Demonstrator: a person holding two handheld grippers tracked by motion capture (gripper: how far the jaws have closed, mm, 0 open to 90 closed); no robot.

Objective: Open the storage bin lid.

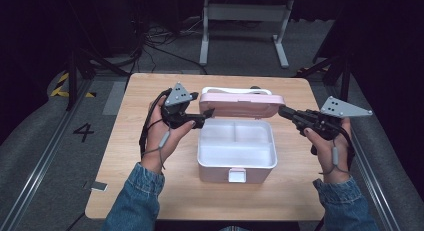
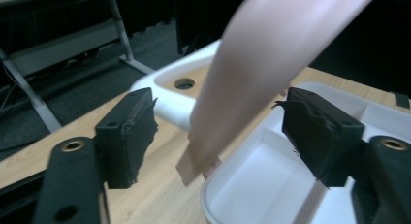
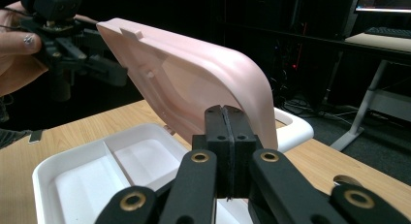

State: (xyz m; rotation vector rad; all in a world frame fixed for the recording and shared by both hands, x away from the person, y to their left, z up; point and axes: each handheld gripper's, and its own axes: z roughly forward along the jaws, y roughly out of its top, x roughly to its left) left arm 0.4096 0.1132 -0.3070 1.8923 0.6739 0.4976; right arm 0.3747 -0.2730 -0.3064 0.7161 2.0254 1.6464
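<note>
A white compartment box [image 1: 220, 172] stands mid-table with its pink lid [image 1: 242, 105] raised on the far hinge. My left gripper [image 1: 207, 116] is open at the lid's left end. In the left gripper view the lid's edge [image 2: 261, 64] runs between the two spread jaws of that gripper [image 2: 218, 132], above the white tray [image 2: 252, 195]. My right gripper [image 1: 281, 111] is shut, its tips at the lid's right end. In the right gripper view the closed jaws of the right gripper [image 3: 225, 112] sit against the lid's rim [image 3: 194, 83], with the left gripper [image 3: 118, 73] beyond.
The box has a white carry handle [image 1: 235, 90] behind the lid and a front latch [image 1: 237, 175]. Its divided tray [image 3: 72, 180] holds nothing. The wooden table [image 1: 150, 191] is bare around the box. A white desk frame [image 1: 245, 21] and cables lie on the floor beyond.
</note>
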